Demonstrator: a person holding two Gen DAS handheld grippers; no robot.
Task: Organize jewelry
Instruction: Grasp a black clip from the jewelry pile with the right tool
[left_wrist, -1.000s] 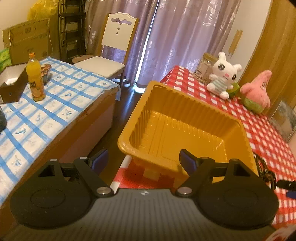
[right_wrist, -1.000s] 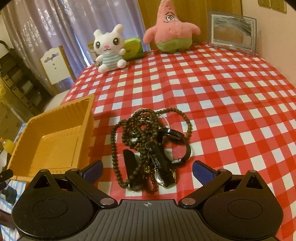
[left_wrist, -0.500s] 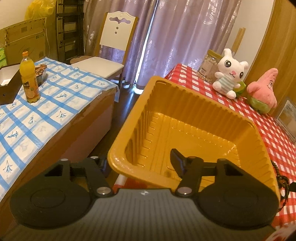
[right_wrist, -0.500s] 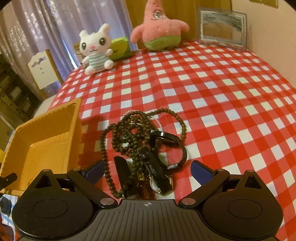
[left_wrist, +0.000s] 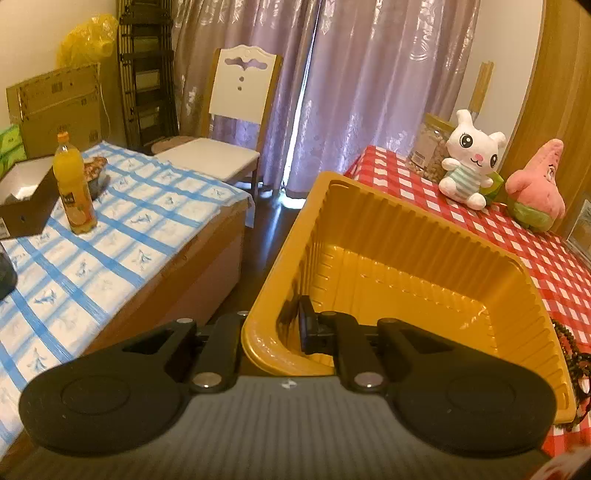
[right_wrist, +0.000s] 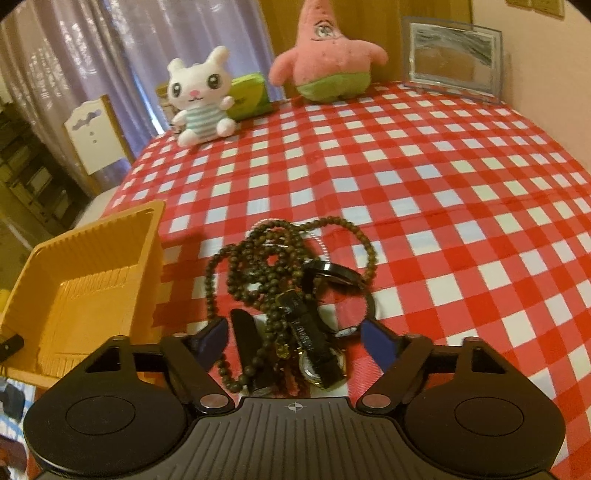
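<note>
- Purple curtains (left_wrist: 351, 92) hang over the window at the back; a thin strip of daylight shows between them.
- A white chair (left_wrist: 229, 122) with a wooden frame stands before the curtains.
- A dark shelf rack (left_wrist: 147, 74) stands in the left corner, with a cardboard box (left_wrist: 59, 107) and a yellow plastic bag (left_wrist: 85, 40) near it.
- A low surface with a blue and white checked cloth (left_wrist: 110, 240) is on the left.
- The floor (left_wrist: 273, 225) is dark and shiny.
- The counter (right_wrist: 424, 184) has a red and white checked cloth.
- A wooden panel (left_wrist: 554, 92) is on the right; the walls are pale, the light warm.
</note>
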